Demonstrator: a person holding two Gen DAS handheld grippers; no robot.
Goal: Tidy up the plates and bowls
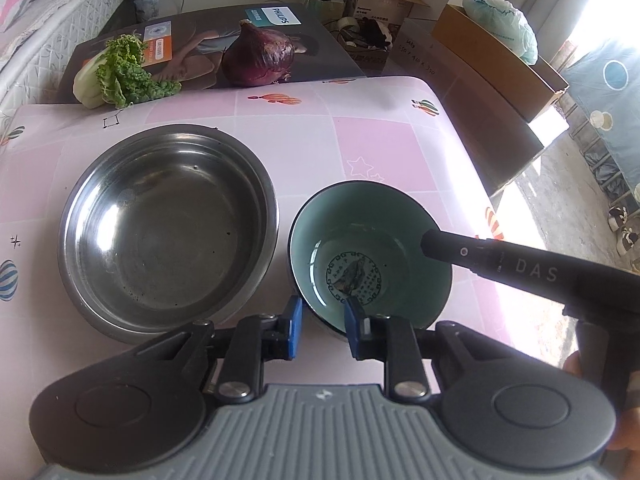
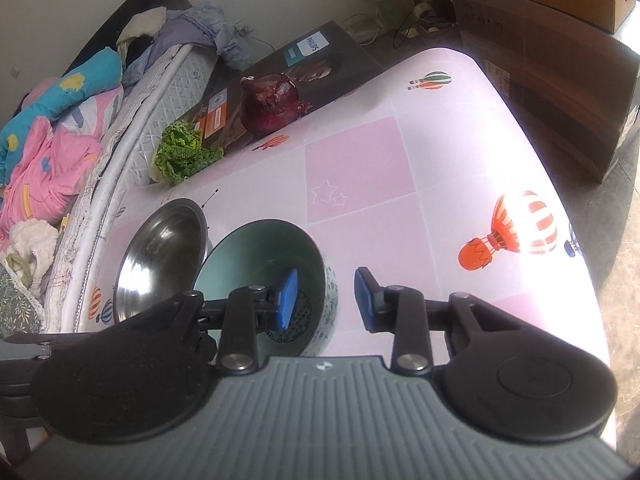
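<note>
Left wrist view: the left gripper (image 1: 325, 326) straddles the empty teal bowl (image 1: 370, 256) rim, jaws narrow; an empty steel bowl (image 1: 168, 228) sits left. The right gripper (image 2: 325, 299), jaws wide, straddles the teal bowl's right wall.

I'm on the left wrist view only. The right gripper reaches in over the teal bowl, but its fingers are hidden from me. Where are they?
Observer: The right gripper straddles the teal bowl at its right wall, with one of its blue fingers inside and the other outside.
Operator: Has it clamped on yet?
Observer: No. The fingers stand open, with a visible gap between each of them and the wall.
Operator: Anything on the outside of the bowl I should know about?
Observer: The outer wall is white with a dark printed pattern, not teal like the inside.
</note>
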